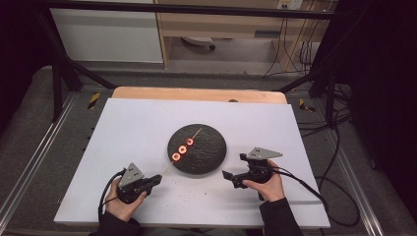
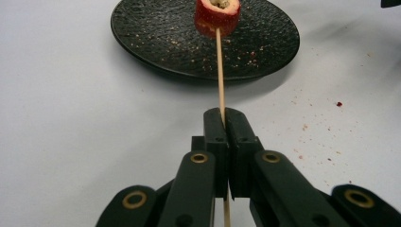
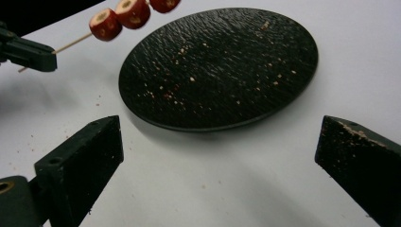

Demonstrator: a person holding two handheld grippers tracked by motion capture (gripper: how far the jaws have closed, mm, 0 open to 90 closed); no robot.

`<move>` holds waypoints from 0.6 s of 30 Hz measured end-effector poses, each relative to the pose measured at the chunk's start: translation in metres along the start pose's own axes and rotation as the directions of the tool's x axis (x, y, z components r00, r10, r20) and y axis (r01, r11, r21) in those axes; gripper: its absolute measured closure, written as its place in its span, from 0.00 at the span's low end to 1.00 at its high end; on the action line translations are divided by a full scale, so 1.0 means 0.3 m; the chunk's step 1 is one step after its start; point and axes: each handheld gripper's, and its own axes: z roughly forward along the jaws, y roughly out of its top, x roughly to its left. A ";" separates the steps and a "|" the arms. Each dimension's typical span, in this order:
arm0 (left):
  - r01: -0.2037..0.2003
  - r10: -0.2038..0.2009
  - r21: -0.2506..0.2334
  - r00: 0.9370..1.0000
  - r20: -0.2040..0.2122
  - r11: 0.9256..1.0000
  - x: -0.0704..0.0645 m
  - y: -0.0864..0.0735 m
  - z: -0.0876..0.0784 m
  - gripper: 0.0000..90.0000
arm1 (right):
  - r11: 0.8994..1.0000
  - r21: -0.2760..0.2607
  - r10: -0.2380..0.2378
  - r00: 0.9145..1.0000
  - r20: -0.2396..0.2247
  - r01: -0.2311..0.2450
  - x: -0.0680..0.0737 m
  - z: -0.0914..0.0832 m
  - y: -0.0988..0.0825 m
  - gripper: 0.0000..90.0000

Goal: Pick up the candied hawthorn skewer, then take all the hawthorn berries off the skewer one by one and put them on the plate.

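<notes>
Clearly, a thin wooden skewer (image 1: 173, 163) is pinched between the closed jaws of the left hand-held gripper (image 1: 156, 178), which is held at about seven o'clock on the white table (image 1: 137, 128). From those jaws the skewer is stretched toward one o'clock, out over the black round plate (image 1: 209, 152) at the table's middle. Three red cylindrical pieces (image 1: 182, 149) with pale centres are threaded on the skewer, spaced along it above the plate's nine o'clock half. In the left gripper view the nearest red piece (image 2: 217, 16) is seen end-on, just over the plate's near rim, and the stick is clamped close to its tail end.

The right hand-held gripper (image 1: 227, 175) is held at about five o'clock of the plate, near its rim but apart from it. Its jaws are spread wide and nothing is gripped between them; they are pointed toward the plate. Reddish crumbs (image 2: 326, 127) are scattered over the table and the plate's surface.
</notes>
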 end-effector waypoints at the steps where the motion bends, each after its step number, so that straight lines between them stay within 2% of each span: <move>1: 0.002 -0.002 0.001 1.000 0.002 1.000 0.001 -0.003 0.001 0.98 | 1.000 0.001 -0.005 1.000 -0.004 0.005 0.013 0.015 0.016 0.03; 7: 0.018 -0.018 -0.007 1.000 0.009 1.000 0.011 -0.012 0.000 0.98 | 1.000 -0.009 -0.002 1.000 -0.010 0.001 0.043 0.061 0.060 0.04; 10: 0.016 -0.016 -0.008 1.000 0.008 1.000 0.011 -0.013 -0.002 0.98 | 1.000 -0.015 0.003 1.000 -0.010 -0.003 0.051 0.073 0.073 0.05; 18: 0.011 -0.011 -0.015 1.000 0.002 1.000 0.007 -0.016 -0.003 0.98 | 0.999 -0.035 0.018 1.000 -0.023 -0.018 0.085 0.149 0.134 0.10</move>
